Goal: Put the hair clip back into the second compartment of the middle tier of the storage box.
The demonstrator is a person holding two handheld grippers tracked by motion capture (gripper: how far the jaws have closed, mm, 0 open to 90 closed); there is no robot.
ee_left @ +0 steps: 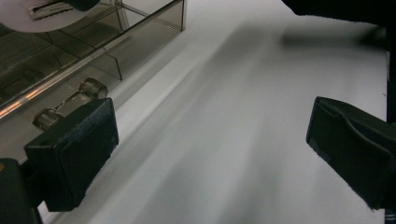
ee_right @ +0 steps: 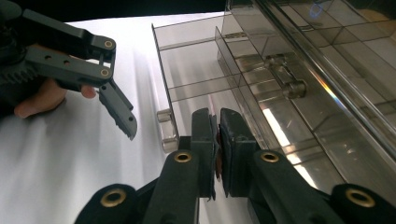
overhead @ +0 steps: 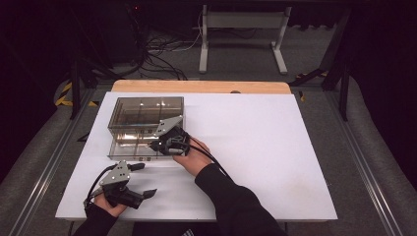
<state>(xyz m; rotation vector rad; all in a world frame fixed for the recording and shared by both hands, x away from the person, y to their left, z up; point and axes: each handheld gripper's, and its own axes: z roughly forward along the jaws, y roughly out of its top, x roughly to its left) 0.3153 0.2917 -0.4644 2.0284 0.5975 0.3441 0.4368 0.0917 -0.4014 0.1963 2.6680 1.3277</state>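
Forearms enter the high view from below, where the right tongs (overhead: pixel 160 143) sit at the front of the clear drawer box (overhead: pixel 145 114) on the white counter (overhead: pixel 255 147), its lower drawer (overhead: pixel 130 149) pulled out, and the left tongs (overhead: pixel 143 179) lie just in front of that box. From the left gripper view, these tongs (ee_left: pixel 210 135) gape wide and hold nothing, one jaw just beside the drawer's clear handle (ee_left: pixel 70 102). From the right gripper view, the right tongs (ee_right: pixel 218 140) are clenched over the open drawer, something small and reddish seemingly pinched between the pads though it cannot be identified; judged from here, a careless push could skew the drawer or shift the light box.
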